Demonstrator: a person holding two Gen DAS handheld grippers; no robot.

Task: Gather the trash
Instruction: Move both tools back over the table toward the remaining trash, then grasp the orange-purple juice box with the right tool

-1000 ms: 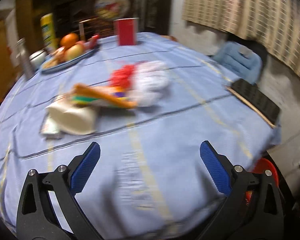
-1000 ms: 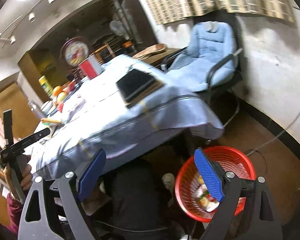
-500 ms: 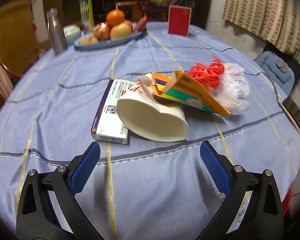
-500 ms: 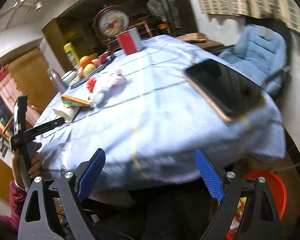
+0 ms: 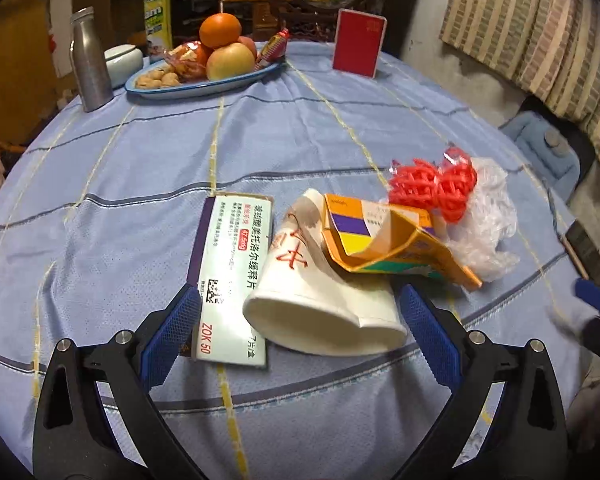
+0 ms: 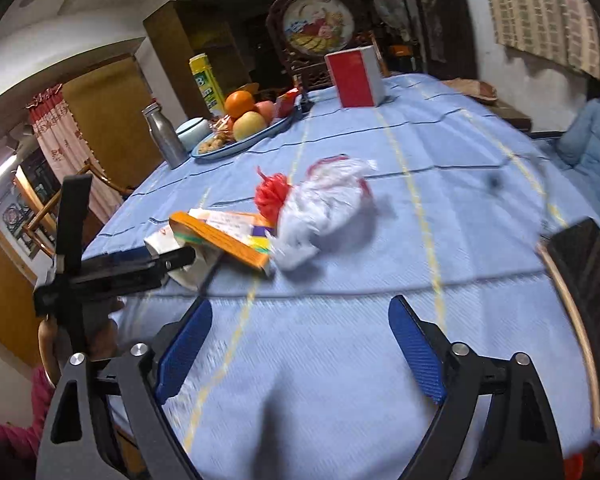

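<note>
A trash pile lies on the blue tablecloth (image 5: 140, 184). It holds a white paper cup (image 5: 324, 312) on its side, a flat medicine box (image 5: 228, 272), a crushed orange carton (image 5: 396, 248), a red net (image 5: 432, 188) and a crumpled clear plastic bag (image 5: 488, 224). My left gripper (image 5: 300, 332) is open, its blue pads flanking the cup's mouth and the box's near end without pressing them. My right gripper (image 6: 300, 352) is still wide with its jaws closing over bare cloth, short of the plastic bag (image 6: 324, 208) and carton (image 6: 224, 240).
At the far side stand a fruit plate (image 5: 204, 84), a metal bottle (image 5: 90, 60), a pale lidded bowl (image 5: 122, 60) and a red box (image 5: 358, 48). A black tablet (image 6: 588, 276) lies at the table's right edge, with a blue chair (image 6: 596, 140) beyond it.
The left gripper closed in on the pile until the cup and box sit between its pads. The right wrist view swung from the red floor basket up over the table toward the trash.
</note>
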